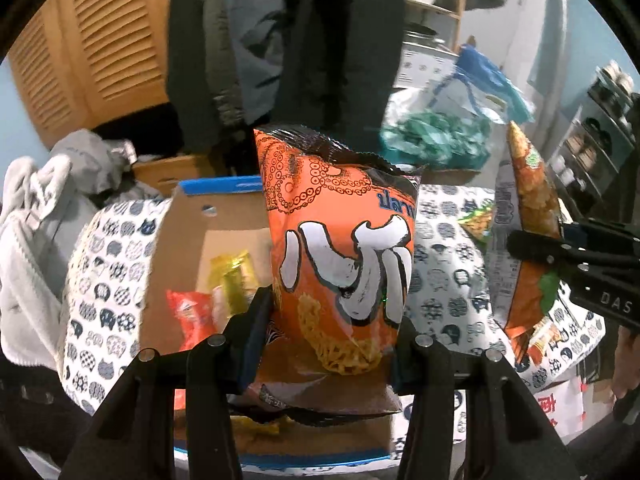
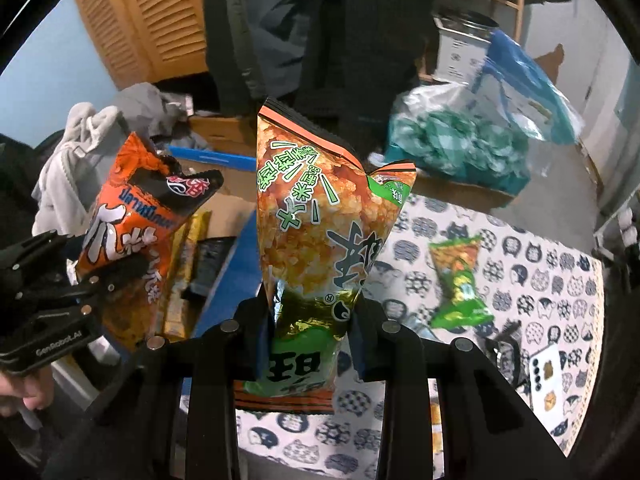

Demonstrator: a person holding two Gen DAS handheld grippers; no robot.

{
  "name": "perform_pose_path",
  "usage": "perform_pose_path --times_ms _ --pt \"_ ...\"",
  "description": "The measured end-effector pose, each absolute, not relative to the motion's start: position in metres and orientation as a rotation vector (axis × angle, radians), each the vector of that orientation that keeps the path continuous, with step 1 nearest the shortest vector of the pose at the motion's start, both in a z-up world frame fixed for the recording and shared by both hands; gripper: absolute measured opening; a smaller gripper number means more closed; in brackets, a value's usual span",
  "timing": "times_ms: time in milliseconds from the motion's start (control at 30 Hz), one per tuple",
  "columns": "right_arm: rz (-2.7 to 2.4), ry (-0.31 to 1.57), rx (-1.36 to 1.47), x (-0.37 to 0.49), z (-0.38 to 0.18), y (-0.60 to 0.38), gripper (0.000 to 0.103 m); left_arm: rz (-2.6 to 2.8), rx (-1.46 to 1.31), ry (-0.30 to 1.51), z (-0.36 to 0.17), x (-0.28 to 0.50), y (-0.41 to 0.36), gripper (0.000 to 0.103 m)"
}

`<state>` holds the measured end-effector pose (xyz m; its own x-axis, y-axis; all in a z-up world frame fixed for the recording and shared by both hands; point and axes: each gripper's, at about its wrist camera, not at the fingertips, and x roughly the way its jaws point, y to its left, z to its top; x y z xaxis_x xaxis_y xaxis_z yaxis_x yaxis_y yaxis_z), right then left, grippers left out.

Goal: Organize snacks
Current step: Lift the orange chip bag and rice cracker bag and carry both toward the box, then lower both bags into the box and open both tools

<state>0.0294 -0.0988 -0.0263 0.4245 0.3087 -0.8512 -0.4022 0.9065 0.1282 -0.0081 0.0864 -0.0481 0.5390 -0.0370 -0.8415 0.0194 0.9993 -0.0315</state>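
- Over round table under white cloth with dark cat-face print (image 2: 520, 264): open brown cardboard box with blue rim (image 1: 224, 216) at left side, yellow and red packets inside.
- Above box: orange octopus-print snack bag (image 1: 344, 248), upright, pinched low down by left gripper (image 1: 334, 320), jaws closed on it.
- Right of box, off cloth: orange-and-green rice-cracker bag (image 2: 320, 248), clamped by right gripper (image 2: 314, 320).
- On cloth: small green snack packet (image 2: 460, 284), well apart.

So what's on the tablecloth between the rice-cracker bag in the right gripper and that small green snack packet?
Nothing: bare cat-print tablecloth separates the rice-cracker bag from the small green snack packet, per the right wrist view.
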Motion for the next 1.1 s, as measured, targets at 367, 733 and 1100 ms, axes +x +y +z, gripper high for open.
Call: perform_pose_path --times_ms 367,733,1100 --pt "0.548 1.082 -0.136 0.04 -0.028 -0.032 0.03 0.1 -0.107 1.041 -0.069 -0.012 0.154 0.05" --pt "0.628 1.174 -0.1 0.057 -0.062 0.033 0.03 0.171 -0.179 1.074 -0.083 -0.013 0.189 0.05" --pt "0.618 1.271 -0.222 0.061 -0.115 0.064 0.03 0.164 -0.173 1.119 -0.1 -0.008 0.185 0.05"
